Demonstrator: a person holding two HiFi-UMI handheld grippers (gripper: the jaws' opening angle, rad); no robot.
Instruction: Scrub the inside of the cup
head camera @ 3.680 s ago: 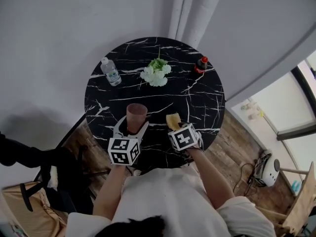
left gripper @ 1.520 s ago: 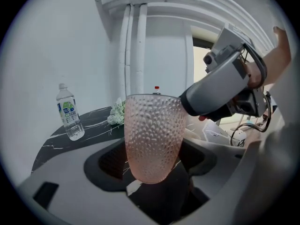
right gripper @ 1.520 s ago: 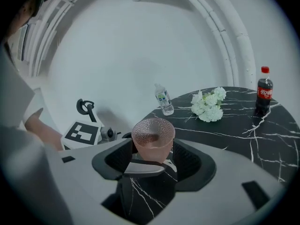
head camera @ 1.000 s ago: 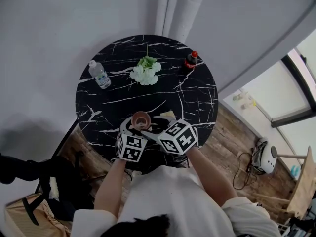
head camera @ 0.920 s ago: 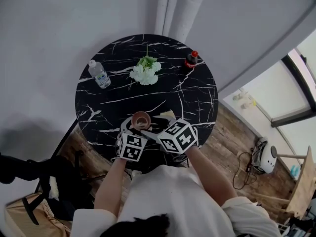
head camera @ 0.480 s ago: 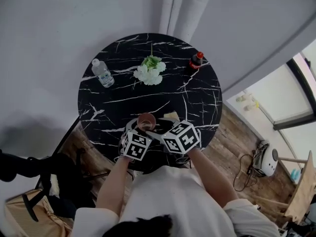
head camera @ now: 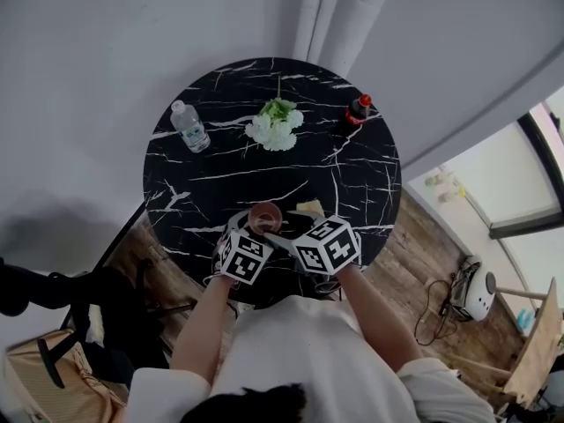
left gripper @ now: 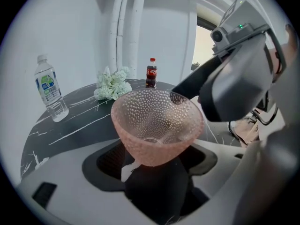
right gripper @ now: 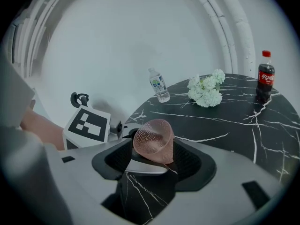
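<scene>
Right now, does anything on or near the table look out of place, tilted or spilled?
The pink cup is held tilted in the left hand-held gripper, its mouth toward the right hand-held gripper, whose open jaws carry nothing. The yellow sponge lies on the table beside them, odd for scrubbing. Nothing is spilled.

Pink cup (head camera: 264, 214) sits in the left gripper (head camera: 257, 227) at the marble table's (head camera: 264, 176) near edge, right gripper (head camera: 282, 237) right alongside.

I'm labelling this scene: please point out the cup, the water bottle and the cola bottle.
cup (left gripper: 157, 125): left gripper view, on its dimpled wall.
water bottle (left gripper: 47, 86): left gripper view, on its label.
cola bottle (left gripper: 151, 72): left gripper view, on its label.
</scene>
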